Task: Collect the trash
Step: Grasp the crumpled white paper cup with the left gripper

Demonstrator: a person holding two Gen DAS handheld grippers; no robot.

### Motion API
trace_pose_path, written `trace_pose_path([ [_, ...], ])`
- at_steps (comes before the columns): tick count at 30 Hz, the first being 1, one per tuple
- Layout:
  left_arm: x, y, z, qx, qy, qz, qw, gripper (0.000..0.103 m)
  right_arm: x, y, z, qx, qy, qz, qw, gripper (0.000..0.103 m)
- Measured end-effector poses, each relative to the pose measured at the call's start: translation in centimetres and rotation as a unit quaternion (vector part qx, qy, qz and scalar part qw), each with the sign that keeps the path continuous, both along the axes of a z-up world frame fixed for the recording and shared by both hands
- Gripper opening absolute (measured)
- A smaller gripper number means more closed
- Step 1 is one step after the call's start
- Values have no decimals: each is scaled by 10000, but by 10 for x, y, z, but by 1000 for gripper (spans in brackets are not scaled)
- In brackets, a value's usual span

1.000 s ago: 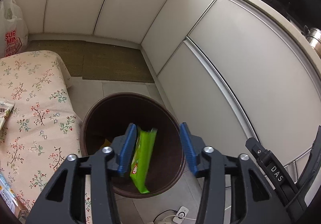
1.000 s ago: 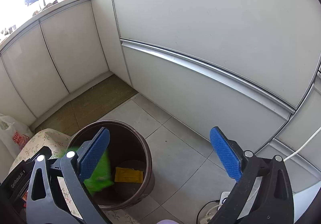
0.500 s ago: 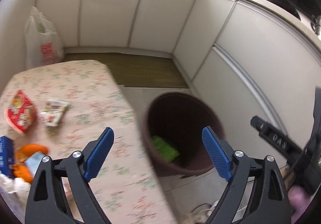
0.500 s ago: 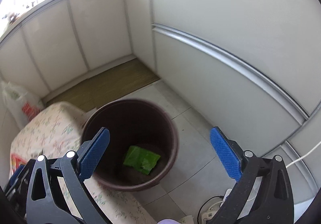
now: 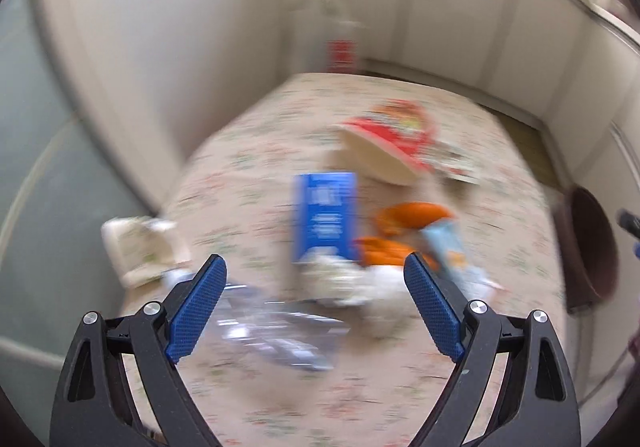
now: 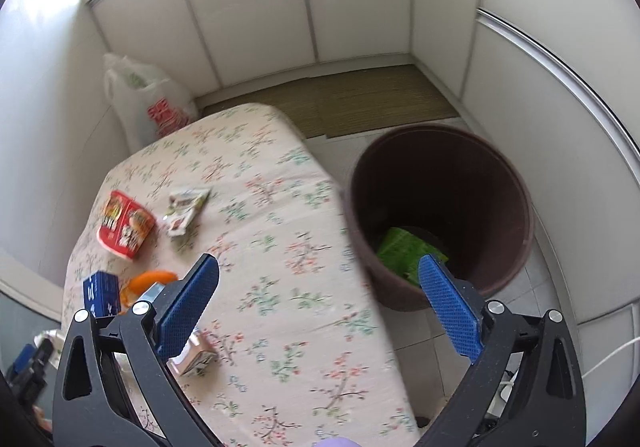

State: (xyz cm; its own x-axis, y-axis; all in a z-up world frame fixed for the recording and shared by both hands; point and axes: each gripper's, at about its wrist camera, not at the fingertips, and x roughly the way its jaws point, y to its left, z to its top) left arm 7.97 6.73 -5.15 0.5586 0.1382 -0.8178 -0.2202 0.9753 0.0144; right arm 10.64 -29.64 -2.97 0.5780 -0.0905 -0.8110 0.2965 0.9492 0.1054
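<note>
My left gripper (image 5: 316, 307) is open and empty above the floral-cloth table (image 5: 248, 183). The left wrist view is blurred. Below it lie a clear plastic wrapper (image 5: 280, 335), a blue carton (image 5: 324, 217), orange peel (image 5: 404, 231), white crumpled paper (image 5: 352, 279) and a red noodle cup (image 5: 388, 139). My right gripper (image 6: 320, 307) is open and empty over the table's edge (image 6: 352, 327). The brown bin (image 6: 516, 183) stands on the floor to its right, with a green wrapper (image 6: 404, 251) inside. The red cup (image 6: 124, 225), a small packet (image 6: 186, 209) and the blue carton (image 6: 100, 293) show at left.
A white plastic bag (image 6: 148, 107) stands in the corner behind the table. White cabinet fronts (image 6: 280, 7) run around the back and right. A brownish mat (image 6: 360, 99) lies on the tiled floor. A small box (image 6: 196, 359) lies by the right gripper's left finger. A white cable (image 6: 612, 355) runs at the far right.
The green wrapper dropped from my left gripper into the bin. Both grippers then swung left from the bin to the table; the left one now faces the trash pile.
</note>
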Motion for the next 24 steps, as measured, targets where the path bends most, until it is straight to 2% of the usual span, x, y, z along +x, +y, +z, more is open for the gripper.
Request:
trace_pose_path([
  [3,-5,49,-14,582,30,848,9947,88,10,26,-9,-63,125,203,9997,96],
  [6,4,84,-38,963,254,1247,9872,88,16,44,-20,-58,248,359,9990,96],
  [11,26,112,-71,1040,641,1580,9799,88,22,66,-35,-108,417,507,9978,96],
  [15,39,125,-84,1016,789,1843,9744,88,25,74,-39,-245,479,632,9965,96],
  [18,45,133,-96,841,928,1954,9727,88,26,78,-40,-326,471,699,9959,96],
  [23,57,134,-109,1122,1004,1991,9683,87,32,88,-44,-402,510,823,9945,96],
  [24,58,133,-110,1161,988,1938,9691,81,33,90,-46,-399,530,873,9940,96],
])
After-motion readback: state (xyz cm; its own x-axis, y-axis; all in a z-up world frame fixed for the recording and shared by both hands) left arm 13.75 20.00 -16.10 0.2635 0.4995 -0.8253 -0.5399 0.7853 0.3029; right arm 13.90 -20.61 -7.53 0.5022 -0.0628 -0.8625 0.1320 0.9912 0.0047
